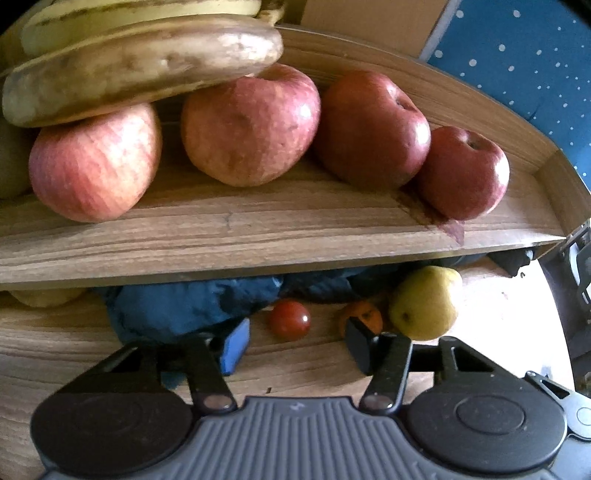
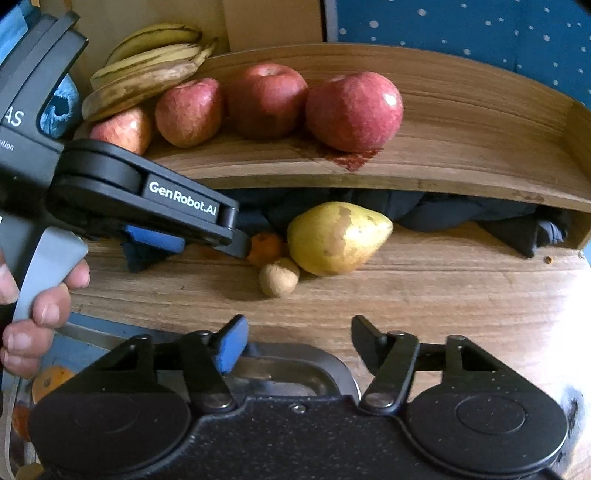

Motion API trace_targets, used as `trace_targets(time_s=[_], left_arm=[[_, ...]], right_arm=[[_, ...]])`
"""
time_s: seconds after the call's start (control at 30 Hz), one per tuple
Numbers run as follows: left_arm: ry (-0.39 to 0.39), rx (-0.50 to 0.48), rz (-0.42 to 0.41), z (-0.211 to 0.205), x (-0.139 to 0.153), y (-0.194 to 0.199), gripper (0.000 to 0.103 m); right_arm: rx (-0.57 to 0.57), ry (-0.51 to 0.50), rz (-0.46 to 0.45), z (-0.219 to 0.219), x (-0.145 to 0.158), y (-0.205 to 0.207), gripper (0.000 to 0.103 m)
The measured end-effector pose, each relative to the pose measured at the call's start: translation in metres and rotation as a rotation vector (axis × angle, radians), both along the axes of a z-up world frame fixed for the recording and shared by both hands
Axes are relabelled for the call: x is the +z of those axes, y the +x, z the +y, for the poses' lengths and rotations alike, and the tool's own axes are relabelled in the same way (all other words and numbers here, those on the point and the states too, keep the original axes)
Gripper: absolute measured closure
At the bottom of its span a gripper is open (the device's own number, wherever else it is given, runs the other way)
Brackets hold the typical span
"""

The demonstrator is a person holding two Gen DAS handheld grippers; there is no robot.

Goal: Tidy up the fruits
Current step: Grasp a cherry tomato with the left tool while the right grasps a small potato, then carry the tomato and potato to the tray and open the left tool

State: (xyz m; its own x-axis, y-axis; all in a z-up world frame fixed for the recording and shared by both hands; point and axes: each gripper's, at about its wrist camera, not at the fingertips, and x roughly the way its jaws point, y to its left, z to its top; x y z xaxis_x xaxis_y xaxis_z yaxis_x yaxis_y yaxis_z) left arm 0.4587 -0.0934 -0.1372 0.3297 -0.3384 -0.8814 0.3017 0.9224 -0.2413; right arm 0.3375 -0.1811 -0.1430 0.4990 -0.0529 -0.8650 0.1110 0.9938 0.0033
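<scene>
My left gripper (image 1: 297,349) has its fingers partly apart with nothing between them, so it can fit around the small red tomato (image 1: 289,319) just ahead. My right gripper (image 2: 299,345) is partly apart too and holds nothing. It hangs over a metal dish (image 2: 295,373). The pear (image 2: 338,238), a small orange fruit (image 2: 266,248) and a brown nut (image 2: 279,277) sit on the low wooden board. Only my left view shows the tomato, only my right the nut. Apples (image 2: 352,110) and bananas (image 2: 147,70) rest farther off, on the top shelf (image 2: 461,162).

Red streaked apples (image 2: 354,110), brown-blotched yellow bananas (image 2: 147,70), a yellow-green pear (image 2: 338,236), white-dotted blue cloth (image 2: 480,26) at upper right.
</scene>
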Motion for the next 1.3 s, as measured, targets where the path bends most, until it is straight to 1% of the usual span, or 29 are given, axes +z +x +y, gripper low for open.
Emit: trace_targets(time_s=[0.07,0.2,0.33,0.37,0.6,0.63,0.73,0.77,0.8,1.07,1.3], left_arm=[[0.000,0.001,0.004,0.000,-0.001,0.002,0.049],[0.001,0.006,0.015,0.003,-0.004,0.004,0.051],[-0.009,-0.007,0.008,0.006,-0.010,0.007,0.054],[-0.010,-0.007,0.008,0.011,-0.010,0.007,0.057],[-0.017,-0.016,0.012,0.015,-0.011,0.010,0.075],[-0.018,-0.018,0.012,0.014,-0.010,0.010,0.076],[-0.018,-0.021,0.011,0.013,-0.010,0.010,0.076],[-0.018,-0.022,0.011,0.012,-0.011,0.009,0.076],[-0.019,-0.023,0.012,0.012,-0.011,0.009,0.077],[-0.020,-0.039,0.016,0.007,-0.009,-0.008,0.077],[-0.012,-0.055,0.014,0.001,-0.003,-0.030,0.077]], right_arm=[[0.011,0.000,0.002,0.002,-0.001,0.005,0.047],[0.030,-0.002,0.009,0.004,-0.003,0.015,0.050],[0.041,-0.012,0.012,0.006,-0.005,0.022,0.054],[0.044,-0.013,0.014,0.006,-0.006,0.023,0.055],[0.041,-0.010,0.025,0.007,-0.012,0.030,0.061],[0.039,-0.010,0.025,0.006,-0.012,0.032,0.062],[0.037,-0.013,0.020,0.006,-0.012,0.033,0.067],[0.037,-0.012,0.019,0.006,-0.012,0.033,0.071],[0.037,-0.007,0.017,0.005,-0.012,0.032,0.074],[0.033,0.006,0.004,0.008,-0.010,0.030,0.074],[0.034,0.015,-0.010,0.007,0.000,0.014,0.074]])
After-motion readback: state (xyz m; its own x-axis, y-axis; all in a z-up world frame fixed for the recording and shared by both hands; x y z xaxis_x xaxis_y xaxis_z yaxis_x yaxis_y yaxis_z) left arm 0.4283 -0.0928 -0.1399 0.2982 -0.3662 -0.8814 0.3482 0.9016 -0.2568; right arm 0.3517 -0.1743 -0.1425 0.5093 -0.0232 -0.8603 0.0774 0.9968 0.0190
